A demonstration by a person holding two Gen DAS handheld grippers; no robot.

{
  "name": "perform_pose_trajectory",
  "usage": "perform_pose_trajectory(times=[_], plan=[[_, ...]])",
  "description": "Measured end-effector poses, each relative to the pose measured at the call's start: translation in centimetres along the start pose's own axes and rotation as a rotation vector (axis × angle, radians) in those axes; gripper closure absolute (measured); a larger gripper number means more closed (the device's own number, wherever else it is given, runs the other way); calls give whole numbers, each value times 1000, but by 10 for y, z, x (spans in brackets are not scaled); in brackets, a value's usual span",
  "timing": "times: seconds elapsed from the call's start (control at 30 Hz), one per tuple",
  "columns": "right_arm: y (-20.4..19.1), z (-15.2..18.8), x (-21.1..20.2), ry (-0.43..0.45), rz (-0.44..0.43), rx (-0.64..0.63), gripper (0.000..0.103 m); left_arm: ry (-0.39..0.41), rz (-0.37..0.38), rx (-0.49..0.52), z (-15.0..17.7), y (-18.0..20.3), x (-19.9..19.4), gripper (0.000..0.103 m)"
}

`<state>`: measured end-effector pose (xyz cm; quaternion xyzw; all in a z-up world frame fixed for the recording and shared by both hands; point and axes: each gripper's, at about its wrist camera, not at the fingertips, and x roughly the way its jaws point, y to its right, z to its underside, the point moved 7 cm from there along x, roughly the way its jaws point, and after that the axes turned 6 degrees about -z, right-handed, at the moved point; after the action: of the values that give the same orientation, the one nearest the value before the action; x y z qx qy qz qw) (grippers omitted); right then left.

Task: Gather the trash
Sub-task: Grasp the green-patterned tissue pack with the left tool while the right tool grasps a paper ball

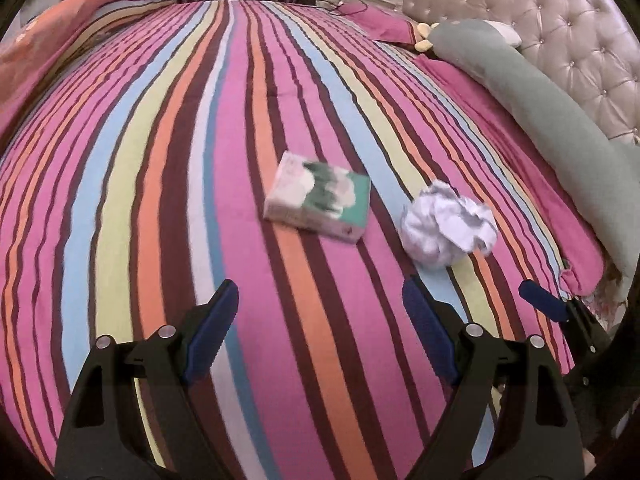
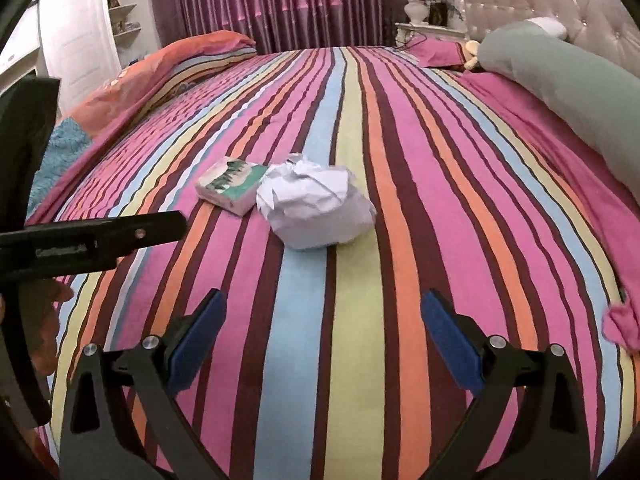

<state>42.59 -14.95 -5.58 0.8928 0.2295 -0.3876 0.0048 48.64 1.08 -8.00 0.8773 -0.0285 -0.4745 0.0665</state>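
A crumpled white paper ball (image 1: 450, 224) lies on the striped bedspread (image 1: 160, 160), right of a small green and white packet (image 1: 318, 200). My left gripper (image 1: 320, 300) is open and empty, a short way in front of both. In the right wrist view the paper ball (image 2: 316, 206) lies straight ahead with the packet (image 2: 232, 190) touching its left side. My right gripper (image 2: 322, 312) is open and empty, short of the ball. A blue fingertip of the right gripper (image 1: 540, 300) shows at the right in the left wrist view.
A long grey-green bolster (image 2: 560, 88) lies along the tufted headboard (image 2: 560, 4) at the right. A folded orange quilt (image 2: 172, 64) sits at the far left of the bed. A bedside table (image 2: 428, 32) with a vase and purple curtains (image 2: 280, 0) stand behind. The left gripper's body (image 2: 80, 240) crosses the left edge.
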Motion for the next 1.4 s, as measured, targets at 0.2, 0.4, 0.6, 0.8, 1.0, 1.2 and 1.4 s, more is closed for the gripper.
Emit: perform_pose_trajectory(times=[0.2, 0.4, 0.6, 0.8, 1.0, 1.2, 1.4], plan=[[-6, -13, 20, -11, -16, -49, 10, -8, 47, 17, -19, 8, 17, 21], [-9, -23, 35, -17, -19, -88, 10, -40, 38, 66, -30, 13, 38, 21], [-7, -35, 49, -11, -2, -130, 10, -62, 16, 89, -39, 12, 55, 21], [0, -40, 65, -38, 7, -115, 10, -63, 2, 63, -47, 7, 69, 21], [9, -40, 72, -68, 2, -51, 30, -49, -32, 91, -50, 9, 76, 29], [12, -38, 69, -61, 0, -12, 38, -24, -119, 69, -51, -7, 73, 72], [12, -36, 67, -61, -15, -15, 38, -27, -67, 12, -49, -13, 68, 70]])
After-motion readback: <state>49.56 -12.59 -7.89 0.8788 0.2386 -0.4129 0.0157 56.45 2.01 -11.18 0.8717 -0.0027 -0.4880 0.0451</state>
